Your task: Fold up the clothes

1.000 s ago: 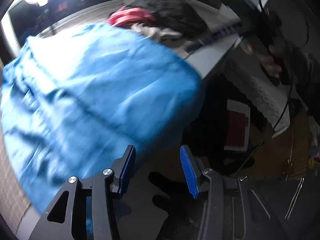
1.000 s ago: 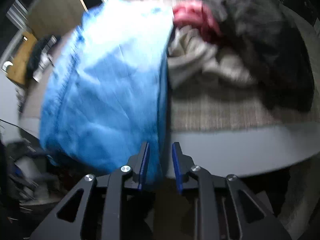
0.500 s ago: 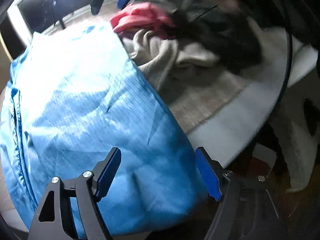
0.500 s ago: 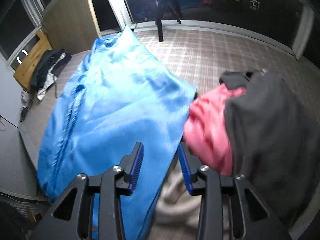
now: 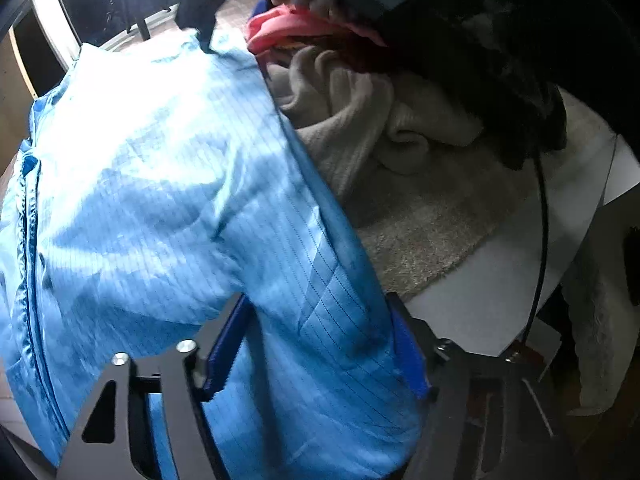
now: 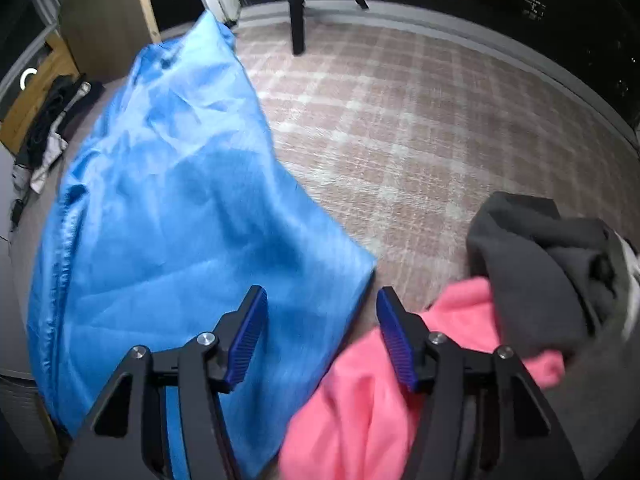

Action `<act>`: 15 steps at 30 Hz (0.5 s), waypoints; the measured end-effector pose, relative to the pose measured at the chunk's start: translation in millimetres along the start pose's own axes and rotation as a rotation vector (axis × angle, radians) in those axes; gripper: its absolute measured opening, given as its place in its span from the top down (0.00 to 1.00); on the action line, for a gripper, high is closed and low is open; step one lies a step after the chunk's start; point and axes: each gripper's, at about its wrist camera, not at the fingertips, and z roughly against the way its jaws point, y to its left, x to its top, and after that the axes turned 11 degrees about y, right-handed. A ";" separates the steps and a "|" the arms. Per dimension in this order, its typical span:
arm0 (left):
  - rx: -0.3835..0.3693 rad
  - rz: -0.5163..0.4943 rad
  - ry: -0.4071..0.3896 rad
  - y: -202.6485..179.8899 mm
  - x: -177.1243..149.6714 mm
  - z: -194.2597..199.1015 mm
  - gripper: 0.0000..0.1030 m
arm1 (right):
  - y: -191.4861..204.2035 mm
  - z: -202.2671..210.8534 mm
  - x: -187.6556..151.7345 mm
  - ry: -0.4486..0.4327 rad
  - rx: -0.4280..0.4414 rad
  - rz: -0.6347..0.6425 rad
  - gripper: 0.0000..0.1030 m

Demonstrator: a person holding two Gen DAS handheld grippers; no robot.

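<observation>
Left claw (image 5: pixel 320 344): jaws have just been closing, with a corner fold of the blue garment (image 5: pixel 160 200) between them; whether the pads press the fabric cannot be told. Right claw (image 6: pixel 320 328): jaws parted and just been opening, empty, above the blue garment's edge. Pink garment (image 6: pixel 384 396) lies right of this claw, dark garment (image 6: pixel 540 272) beyond, all on the table (image 6: pixel 400 128).
</observation>
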 end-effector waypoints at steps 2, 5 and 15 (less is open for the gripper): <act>-0.027 0.034 -0.005 9.5 -2.3 3.1 0.61 | -4.4 -1.7 0.3 -0.026 0.036 -0.012 0.43; -0.089 0.085 -0.005 24.9 -6.0 5.5 0.82 | -6.9 -3.4 -0.9 -0.041 0.092 -0.012 0.42; -0.261 0.164 -0.027 71.5 -32.7 18.3 0.97 | -3.0 16.8 0.6 -0.082 0.250 -0.057 0.95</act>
